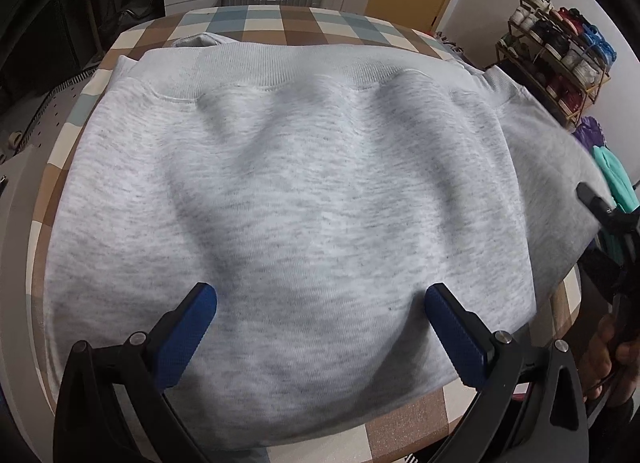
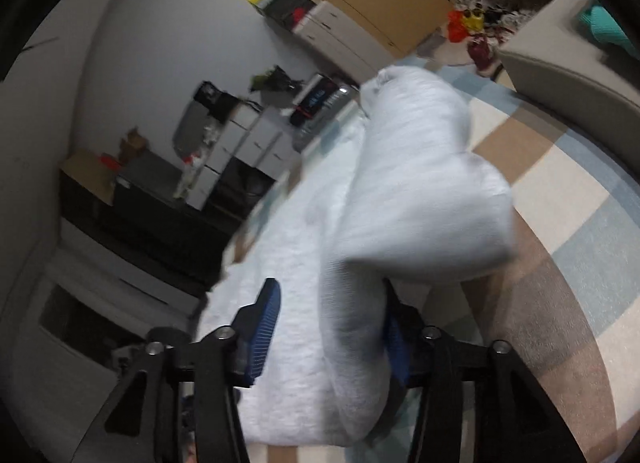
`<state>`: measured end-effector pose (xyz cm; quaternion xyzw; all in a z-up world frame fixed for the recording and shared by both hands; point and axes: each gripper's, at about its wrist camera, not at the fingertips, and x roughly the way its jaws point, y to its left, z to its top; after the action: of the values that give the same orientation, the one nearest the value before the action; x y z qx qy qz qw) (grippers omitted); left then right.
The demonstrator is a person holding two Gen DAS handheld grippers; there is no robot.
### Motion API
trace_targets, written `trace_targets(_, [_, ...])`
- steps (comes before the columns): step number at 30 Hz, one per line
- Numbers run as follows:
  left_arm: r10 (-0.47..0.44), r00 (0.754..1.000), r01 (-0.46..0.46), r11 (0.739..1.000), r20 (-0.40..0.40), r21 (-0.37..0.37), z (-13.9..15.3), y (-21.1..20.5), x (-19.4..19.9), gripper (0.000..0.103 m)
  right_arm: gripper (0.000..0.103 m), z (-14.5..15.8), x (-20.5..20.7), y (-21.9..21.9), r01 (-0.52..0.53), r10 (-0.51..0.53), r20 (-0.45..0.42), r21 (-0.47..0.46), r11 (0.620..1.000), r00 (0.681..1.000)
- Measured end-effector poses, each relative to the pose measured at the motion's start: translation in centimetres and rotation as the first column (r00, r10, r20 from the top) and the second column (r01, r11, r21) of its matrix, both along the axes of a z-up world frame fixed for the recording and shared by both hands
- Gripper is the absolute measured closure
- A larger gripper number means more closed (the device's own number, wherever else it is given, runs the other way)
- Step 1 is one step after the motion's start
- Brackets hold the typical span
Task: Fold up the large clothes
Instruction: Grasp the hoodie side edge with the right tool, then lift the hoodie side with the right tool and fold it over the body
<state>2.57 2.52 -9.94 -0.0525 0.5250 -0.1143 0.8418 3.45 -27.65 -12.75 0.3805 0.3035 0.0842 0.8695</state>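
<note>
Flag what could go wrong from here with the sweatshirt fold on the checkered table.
1. The sleeve lies between the right hand-held gripper fingers, but only one pad visibly touches it; a partial pinch could slip mid-fold.
2. The grey sweatshirt shows deep wrinkles across its body; folding over them would likely trap creases.
3. The left hand-held gripper hovers open, pinning nothing, so pulling the sleeve may drag the whole garment across the checkered table.

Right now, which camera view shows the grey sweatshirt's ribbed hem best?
The left wrist view: the ribbed hem of the sweatshirt runs sharp across the far edge. The right wrist view shows only a blurred sleeve, no hem.
</note>
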Motion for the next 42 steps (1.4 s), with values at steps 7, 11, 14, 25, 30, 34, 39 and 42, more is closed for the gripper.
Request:
trace_targets(7, [-0.013,1.000,0.012,0.999,0.013,0.038,0.1,-0.6,0.1,0.002,0.050,-3.3,1.8,-1.6,0.085,-0.081,-0.213,0.009,0.996,0.974])
trace_targets(11, [-0.030,1.000,0.030,0.999,-0.002,0.018,-0.3,-0.5,0.6,0.002,0.075,-2.2,3.3,-2.8,0.122,-0.113,-0.166,0.046,0.991,0.980])
trace_targets(14, [-0.054,0.998,0.055,0.998,-0.006,0.010,-0.4,-0.6,0.7,0.002,0.082,-0.6,3.5,-1.0,0.070,-0.083,-0.116,-0.109,0.992,0.990])
trace_targets(25, [-0.163,0.986,0.161,0.984,-0.026,-0.078,-0.3,-7.3,2.2,0.002,0.090,7.2,2.4,-1.1,-0.024,0.031,0.003,-0.551,0.834,1.000])
trace_targets(30, [-0.288,0.957,0.270,0.926,-0.031,-0.262,-0.2,-11.7,3.4,0.002,0.090,14.2,0.5,0.5,-0.020,0.125,0.097,-0.709,0.705,0.987])
trace_targets(34, [-0.350,0.934,0.277,0.837,-0.073,-0.472,0.4,-11.5,4.2,0.013,0.090,17.1,0.2,6.4,-0.055,0.259,0.114,-0.823,0.566,0.959])
trace_targets(39, [-0.335,0.934,0.180,0.736,-0.121,-0.652,1.8,-2.2,4.6,0.013,0.089,11.8,0.2,17.5,-0.221,0.502,-0.096,-0.955,0.196,0.859])
trace_targets(42, [-0.305,0.945,0.178,0.785,-0.120,-0.593,2.4,3.2,3.5,0.012,0.087,7.2,0.2,20.9,-0.353,0.556,-0.197,-0.917,0.188,0.807])
